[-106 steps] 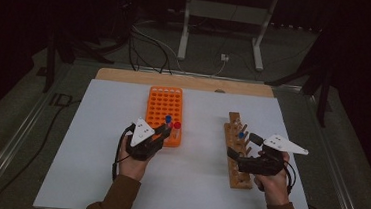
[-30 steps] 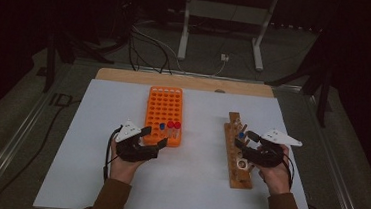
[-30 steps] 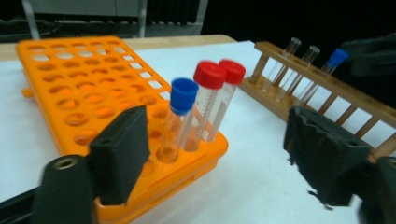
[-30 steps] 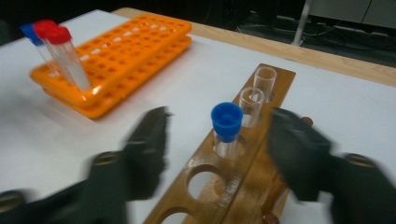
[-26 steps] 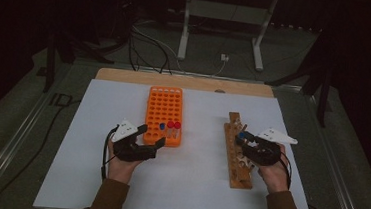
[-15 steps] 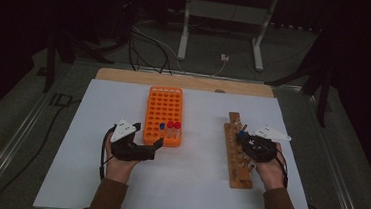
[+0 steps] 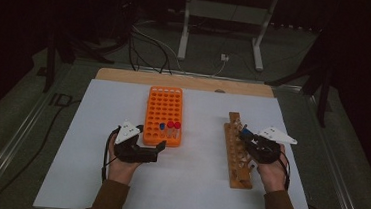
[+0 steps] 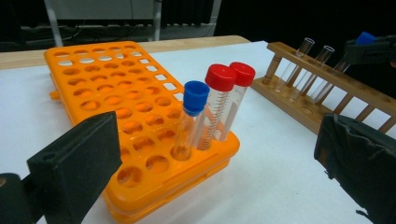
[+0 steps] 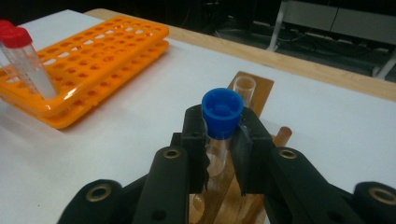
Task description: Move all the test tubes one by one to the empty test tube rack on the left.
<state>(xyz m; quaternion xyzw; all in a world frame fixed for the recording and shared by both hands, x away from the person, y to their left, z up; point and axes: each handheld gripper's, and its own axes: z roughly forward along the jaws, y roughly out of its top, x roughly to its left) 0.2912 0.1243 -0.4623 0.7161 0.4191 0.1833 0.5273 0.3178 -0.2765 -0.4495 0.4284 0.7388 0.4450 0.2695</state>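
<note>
An orange tube rack point(image 7: 163, 103) holds a blue-capped tube point(image 7: 161, 126) and two red-capped tubes point(image 7: 173, 126) in its near rows. My left gripper point(image 7: 150, 137) sits just in front of the rack's near left corner. It is open, its jaws have just been opening, and nothing is between them. In the left gripper view the blue-capped tube point(image 8: 194, 98) stands upright beside the red-capped tubes point(image 8: 219, 79). My right gripper point(image 9: 222, 135) is shut on another blue-capped tube point(image 9: 222, 109) over the wooden rack point(image 9: 254, 88); the same gripper point(image 7: 245, 135) is above the wooden rack point(image 7: 237, 158).
The white table top point(image 7: 192, 185) ends at a wooden strip point(image 7: 185, 81) at the back. Several empty glass tubes point(image 8: 303, 49) lean in the wooden rack point(image 8: 299, 107). Beyond the table lie cables and a metal stand point(image 7: 220, 17) on the dark floor.
My left gripper has drawn back from the orange rack toward the person and its jaws have spread. My right gripper has closed on the blue-capped tube at the wooden rack.
</note>
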